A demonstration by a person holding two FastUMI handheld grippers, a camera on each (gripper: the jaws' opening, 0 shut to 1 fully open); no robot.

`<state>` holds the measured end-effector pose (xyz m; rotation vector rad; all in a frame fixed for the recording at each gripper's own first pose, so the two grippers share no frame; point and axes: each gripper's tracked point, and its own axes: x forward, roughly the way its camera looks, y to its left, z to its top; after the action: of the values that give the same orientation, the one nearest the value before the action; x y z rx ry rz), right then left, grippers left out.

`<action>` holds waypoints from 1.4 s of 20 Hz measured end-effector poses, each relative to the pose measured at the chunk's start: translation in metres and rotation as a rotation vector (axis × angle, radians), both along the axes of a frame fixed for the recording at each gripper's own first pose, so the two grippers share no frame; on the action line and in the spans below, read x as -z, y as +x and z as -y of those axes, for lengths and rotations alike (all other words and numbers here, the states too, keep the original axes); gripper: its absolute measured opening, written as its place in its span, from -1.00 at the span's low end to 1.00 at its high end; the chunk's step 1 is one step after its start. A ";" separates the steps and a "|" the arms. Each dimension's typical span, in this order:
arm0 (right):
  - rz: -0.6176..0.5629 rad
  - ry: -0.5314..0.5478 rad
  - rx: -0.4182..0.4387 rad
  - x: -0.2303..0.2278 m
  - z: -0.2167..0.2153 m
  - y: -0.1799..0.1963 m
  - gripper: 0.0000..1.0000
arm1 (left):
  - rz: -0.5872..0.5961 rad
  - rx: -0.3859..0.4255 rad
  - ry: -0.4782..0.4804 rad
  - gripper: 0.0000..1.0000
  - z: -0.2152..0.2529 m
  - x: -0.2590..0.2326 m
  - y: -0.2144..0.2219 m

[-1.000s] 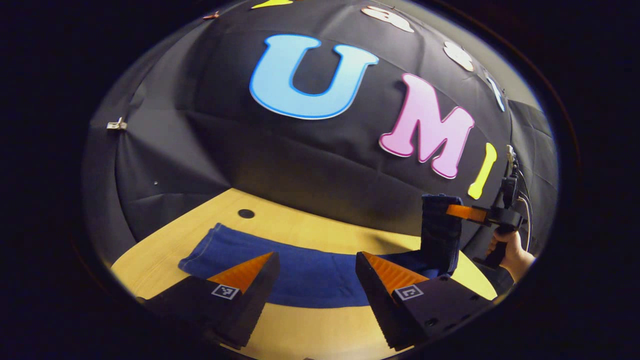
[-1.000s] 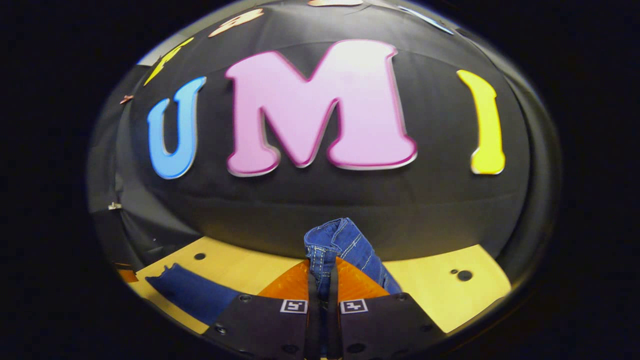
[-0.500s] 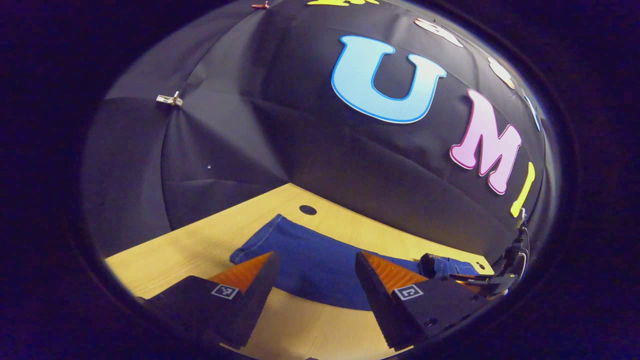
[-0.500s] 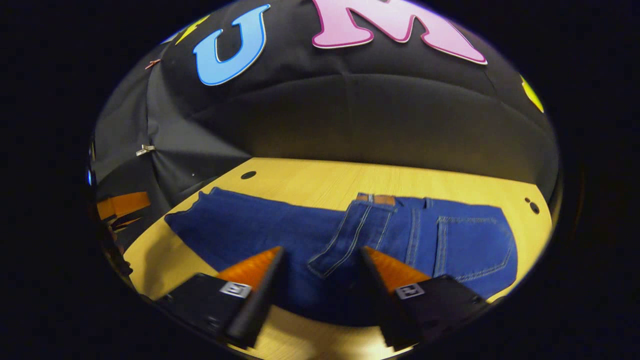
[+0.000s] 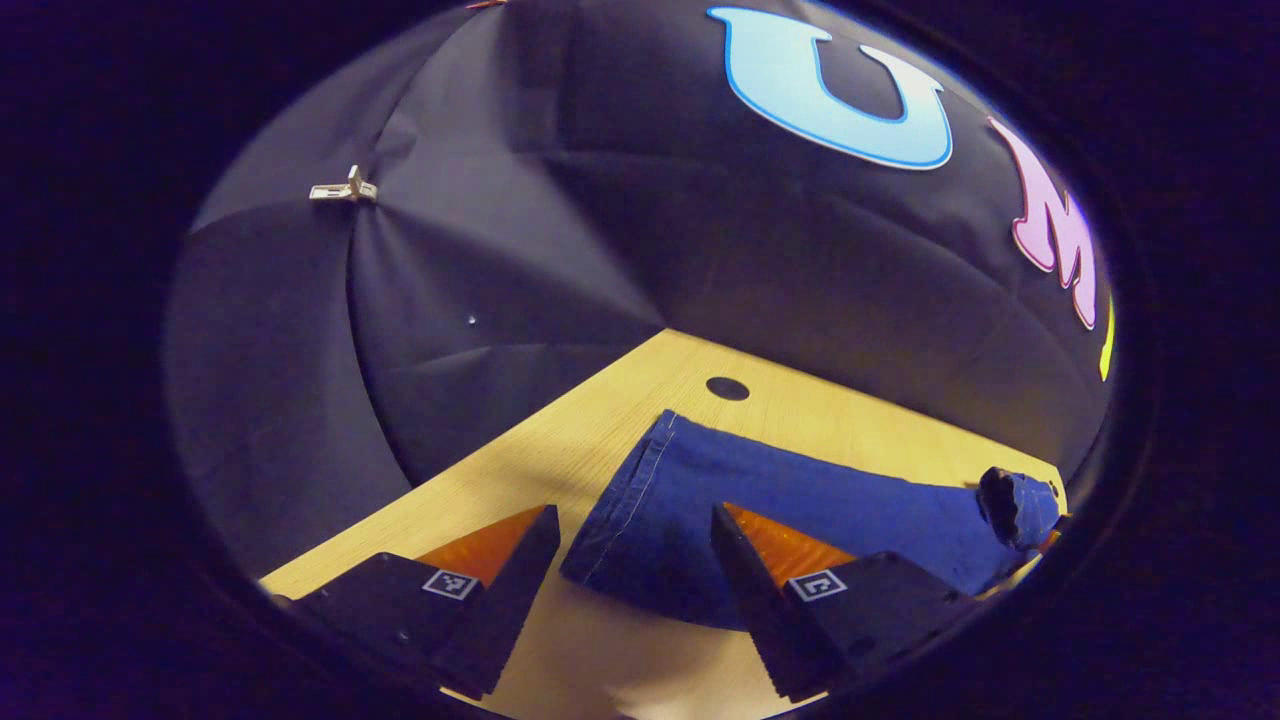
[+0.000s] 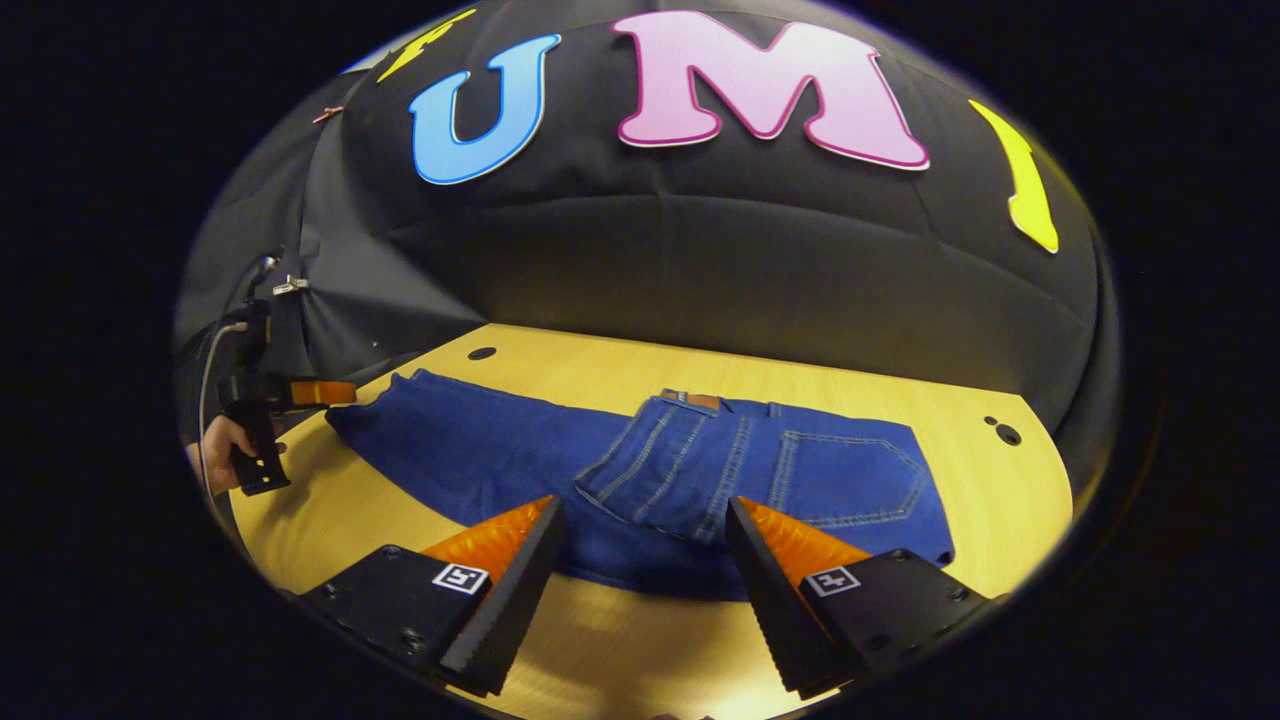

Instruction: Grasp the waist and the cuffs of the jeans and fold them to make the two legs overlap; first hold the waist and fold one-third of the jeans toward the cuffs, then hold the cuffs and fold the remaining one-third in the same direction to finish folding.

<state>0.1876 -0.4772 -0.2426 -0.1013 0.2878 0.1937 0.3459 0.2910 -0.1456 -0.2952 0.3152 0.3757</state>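
Observation:
Blue jeans [image 6: 480, 450] lie along the wooden table [image 6: 620, 365], legs stacked. The waist part [image 6: 800, 470], back pocket up, is folded over the legs toward the cuffs. My right gripper [image 6: 640, 555] hovers open near the front edge of that fold, touching nothing. In the left gripper view the cuffs [image 5: 625, 500] lie just ahead of and between the fingers of my open left gripper [image 5: 630, 560]; the folded end [image 5: 1015, 500] is a hump at far right. In the right gripper view the left gripper [image 6: 340, 392], held by a hand [image 6: 215, 445], points at the cuffs [image 6: 360, 410].
The black cloth wall closes in the table at the back and left. Small round holes [image 5: 727, 388] [image 6: 1005, 433] sit in the tabletop near the far corners. Bare wood [image 6: 600, 650] runs along the front edge before the jeans.
My right gripper opened and let go of the waist, which now lies folded over the legs, then drew back. My left gripper swung left and closer to the cuffs, still open.

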 end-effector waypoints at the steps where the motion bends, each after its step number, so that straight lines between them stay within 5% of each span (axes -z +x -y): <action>1: -0.008 0.001 0.008 0.001 0.007 -0.004 0.96 | -0.041 0.002 -0.003 0.94 0.000 0.011 0.007; 7: -0.052 0.007 0.056 0.016 0.042 -0.017 0.96 | -0.140 0.084 0.092 0.96 0.007 0.022 0.012; 11: -0.076 0.027 0.077 0.025 0.053 -0.022 0.96 | -0.109 0.171 0.045 0.58 0.022 0.026 0.024; 13: -0.090 0.025 0.078 0.032 0.056 -0.022 0.96 | -0.086 0.163 0.021 -0.43 0.025 0.021 0.025; 15: -0.097 0.022 0.078 0.034 0.059 -0.023 0.97 | -0.075 0.155 0.006 -0.71 0.027 0.020 0.025; 22: -0.042 0.030 0.128 0.011 0.085 -0.019 0.96 | 0.051 0.081 -0.112 -0.86 0.056 -0.028 0.017; 28: 0.001 0.056 0.226 -0.012 0.142 -0.028 0.97 | 0.159 0.174 -0.111 -0.87 0.148 -0.130 0.024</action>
<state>0.1592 -0.6194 -0.2309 -0.0134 0.2908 -0.0222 0.3704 0.1431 -0.0152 -0.4011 0.2033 0.1626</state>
